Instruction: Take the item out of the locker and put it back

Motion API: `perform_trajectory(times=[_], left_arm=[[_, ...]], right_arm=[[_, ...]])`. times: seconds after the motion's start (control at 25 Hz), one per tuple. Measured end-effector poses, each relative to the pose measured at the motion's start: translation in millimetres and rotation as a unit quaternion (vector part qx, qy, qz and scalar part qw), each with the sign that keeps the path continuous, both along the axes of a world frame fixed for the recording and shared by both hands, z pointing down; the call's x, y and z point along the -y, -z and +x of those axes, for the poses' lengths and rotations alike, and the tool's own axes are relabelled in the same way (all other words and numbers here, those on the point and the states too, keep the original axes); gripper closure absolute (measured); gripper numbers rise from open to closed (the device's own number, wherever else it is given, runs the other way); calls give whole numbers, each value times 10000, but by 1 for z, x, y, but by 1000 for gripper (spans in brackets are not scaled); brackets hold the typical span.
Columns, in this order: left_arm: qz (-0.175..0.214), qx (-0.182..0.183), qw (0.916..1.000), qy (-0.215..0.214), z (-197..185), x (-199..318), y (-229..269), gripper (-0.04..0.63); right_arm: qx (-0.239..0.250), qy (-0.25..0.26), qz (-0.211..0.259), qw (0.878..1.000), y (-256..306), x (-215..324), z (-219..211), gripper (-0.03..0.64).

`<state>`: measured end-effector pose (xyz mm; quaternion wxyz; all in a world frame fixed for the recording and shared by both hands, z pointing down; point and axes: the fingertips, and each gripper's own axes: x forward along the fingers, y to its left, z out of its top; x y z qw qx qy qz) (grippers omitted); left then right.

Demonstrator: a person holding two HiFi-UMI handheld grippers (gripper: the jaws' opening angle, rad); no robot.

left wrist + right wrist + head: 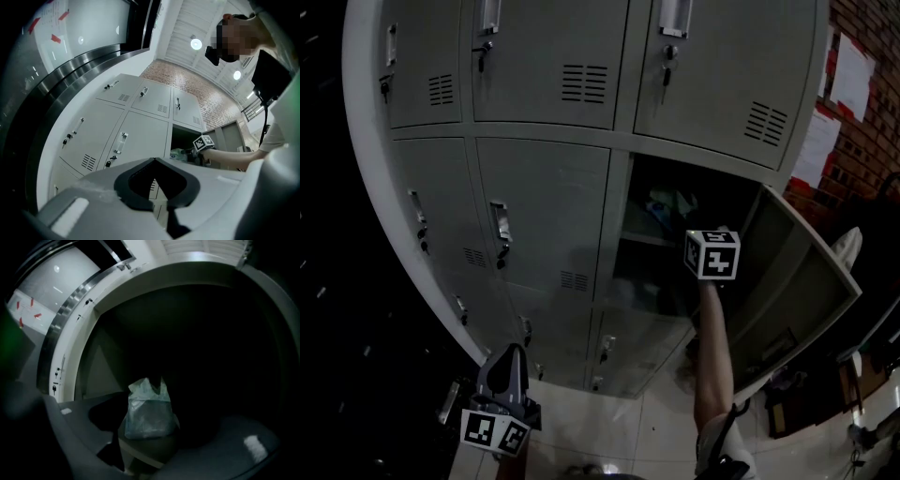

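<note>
The right tongs [161, 434] gape wide before the crinkly pale-green plastic bag [149, 411] in the grey metal locker [544, 211], left tongs [154, 161] closed empty; a shallow pinch might slip off.

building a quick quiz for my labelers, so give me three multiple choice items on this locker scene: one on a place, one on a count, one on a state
1. Where is the plastic bag?
A. on the floor
B. on a shelf inside the open locker
C. on top of the lockers

2. How many locker doors stand open in the head view?
A. one
B. two
C. three

3. How do the right tongs stand?
A. shut on the bag
B. shut, empty
C. open, not pressing the bag

Answers:
1. B, it stands in the dark compartment.
2. A, only one door swings out.
3. C, the jaws stand apart on either side of the bag.
</note>
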<state>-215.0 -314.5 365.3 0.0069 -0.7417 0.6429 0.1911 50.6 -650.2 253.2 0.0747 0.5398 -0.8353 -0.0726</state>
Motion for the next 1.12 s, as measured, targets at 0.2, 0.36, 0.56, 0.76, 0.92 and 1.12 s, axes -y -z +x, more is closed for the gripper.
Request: perform_trajectory(times=[0.2, 0.36, 0.56, 0.76, 0.92, 1.12], left_arm=[[2, -52, 10000, -46, 4, 4, 0, 591], [61, 6, 9997, -219, 17, 5, 4, 591], [45, 244, 9990, -370, 23, 3, 4, 591], [340, 433, 9960, -708, 51, 9, 31, 591], [625, 749, 9860, -1355, 106, 4, 50, 591], [715, 868, 9799, -1649, 143, -25, 43, 591]], right_arm=[[227, 164, 197, 9994, 12, -11, -2, 261], [267, 172, 184, 9993, 10, -19, -3, 261], [774, 265, 346, 9960, 13, -61, -7, 262], [1653, 643, 948, 9796, 35, -171, -7, 262], [1832, 833, 1006, 9744, 14, -257, 4, 262], [2133, 980, 1398, 9619, -39, -350, 11, 613]])
